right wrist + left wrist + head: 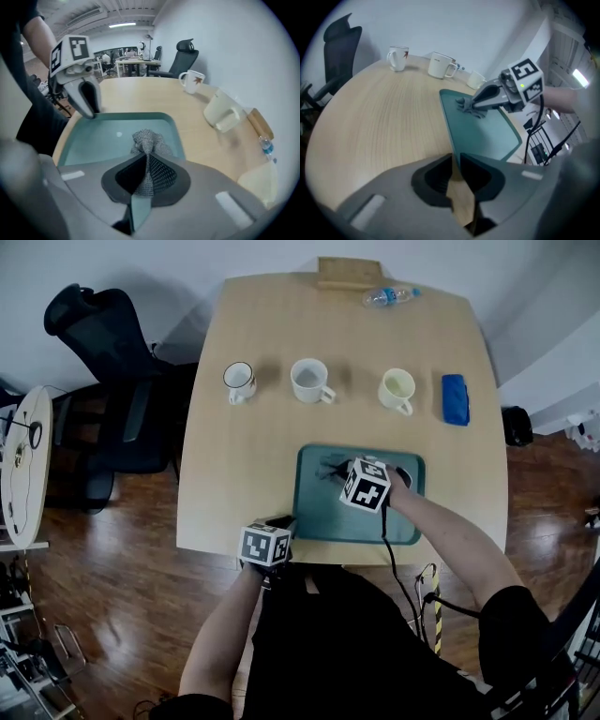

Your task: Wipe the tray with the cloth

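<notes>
A teal tray (328,517) lies near the table's front edge. My right gripper (339,471) is over the tray's far half, shut on a grey mesh cloth (330,468). In the right gripper view the cloth (149,140) runs from between the jaws down onto the tray floor (108,136). My left gripper (284,520) sits at the tray's near-left corner. In the left gripper view its jaws (456,159) stand closed to a narrow slit over the tray's rim (449,136). The right gripper view shows the left gripper (91,111) with its tips on that corner.
Three mugs (240,381) (310,381) (397,390) stand in a row behind the tray, with a blue folded cloth (456,398) to their right. A water bottle (389,296) and a wooden block (349,273) lie at the far edge. An office chair (103,352) stands left of the table.
</notes>
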The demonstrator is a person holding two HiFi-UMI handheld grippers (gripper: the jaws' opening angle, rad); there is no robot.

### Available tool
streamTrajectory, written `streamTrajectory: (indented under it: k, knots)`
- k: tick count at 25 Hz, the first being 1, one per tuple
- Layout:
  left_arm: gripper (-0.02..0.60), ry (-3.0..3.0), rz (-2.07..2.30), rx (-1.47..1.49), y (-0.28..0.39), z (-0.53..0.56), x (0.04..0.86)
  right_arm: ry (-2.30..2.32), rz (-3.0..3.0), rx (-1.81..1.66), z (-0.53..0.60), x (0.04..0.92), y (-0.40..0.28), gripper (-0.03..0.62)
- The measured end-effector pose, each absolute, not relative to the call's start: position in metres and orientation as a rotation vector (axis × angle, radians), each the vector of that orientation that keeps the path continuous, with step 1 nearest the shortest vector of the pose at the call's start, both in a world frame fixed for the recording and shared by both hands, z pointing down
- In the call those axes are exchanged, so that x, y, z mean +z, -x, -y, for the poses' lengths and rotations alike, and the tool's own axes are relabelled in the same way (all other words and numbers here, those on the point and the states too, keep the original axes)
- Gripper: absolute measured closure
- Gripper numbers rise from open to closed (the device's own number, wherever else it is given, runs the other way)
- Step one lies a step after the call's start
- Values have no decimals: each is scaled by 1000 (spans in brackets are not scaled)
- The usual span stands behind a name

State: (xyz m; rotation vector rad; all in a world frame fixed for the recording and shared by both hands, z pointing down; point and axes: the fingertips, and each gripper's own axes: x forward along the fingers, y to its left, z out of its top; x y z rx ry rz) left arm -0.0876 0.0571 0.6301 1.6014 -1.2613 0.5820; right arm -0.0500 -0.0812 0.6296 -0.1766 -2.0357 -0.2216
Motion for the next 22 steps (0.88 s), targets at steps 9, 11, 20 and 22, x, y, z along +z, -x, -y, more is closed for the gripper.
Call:
streamTrajectory:
  k: [9, 11, 20, 22]
  knots:
    - [535, -1625, 1275, 635, 86, -55, 634, 120, 2017, -226, 111, 629, 54, 569]
    - [534, -1627, 1264, 618, 86, -58, 635, 158, 2015, -177, 82, 630, 47, 569]
    - [535, -1633, 1213, 501, 80, -58, 638, 432, 1966, -79, -72, 631, 4, 572]
    - [540, -1643, 1216, 499, 80, -57, 637, 426, 1966, -54, -76, 632, 3, 571]
